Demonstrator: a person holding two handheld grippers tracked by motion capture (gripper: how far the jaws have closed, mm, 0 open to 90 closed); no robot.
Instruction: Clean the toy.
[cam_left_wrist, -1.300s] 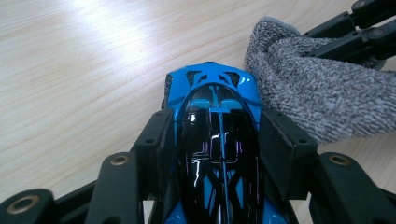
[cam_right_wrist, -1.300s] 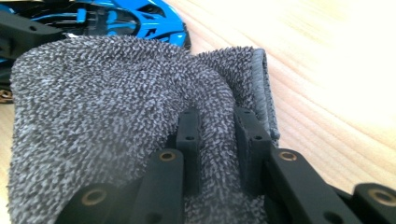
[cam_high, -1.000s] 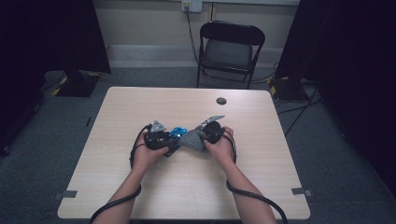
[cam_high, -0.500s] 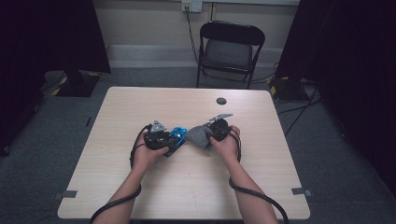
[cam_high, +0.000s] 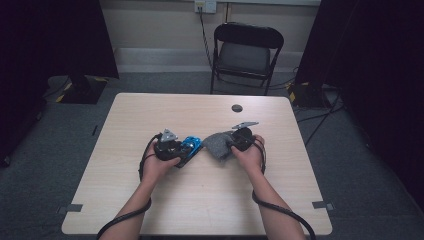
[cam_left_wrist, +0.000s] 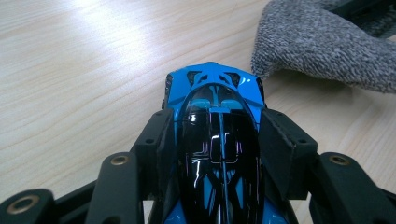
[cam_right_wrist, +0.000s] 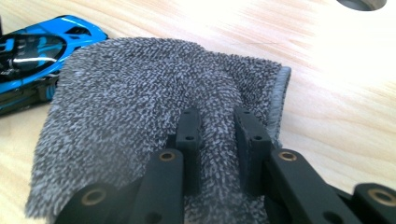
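Note:
A blue and black toy car sits between the jaws of my left gripper, whose pads press on its two sides; its nose points toward the cloth. From above, the car lies near the table's middle, held by the left gripper. A grey knitted cloth is pinched in a fold between the narrow jaws of my right gripper. The cloth hangs just right of the car, a small gap apart, with the right gripper behind it.
The light wooden table has a round dark cable hole toward its far side. A black folding chair stands beyond the far edge. Cables trail from both grippers off the near edge.
The right gripper has drawn the cloth a little to the right, away from the car, opening a small gap. The left gripper and the car have stayed put.

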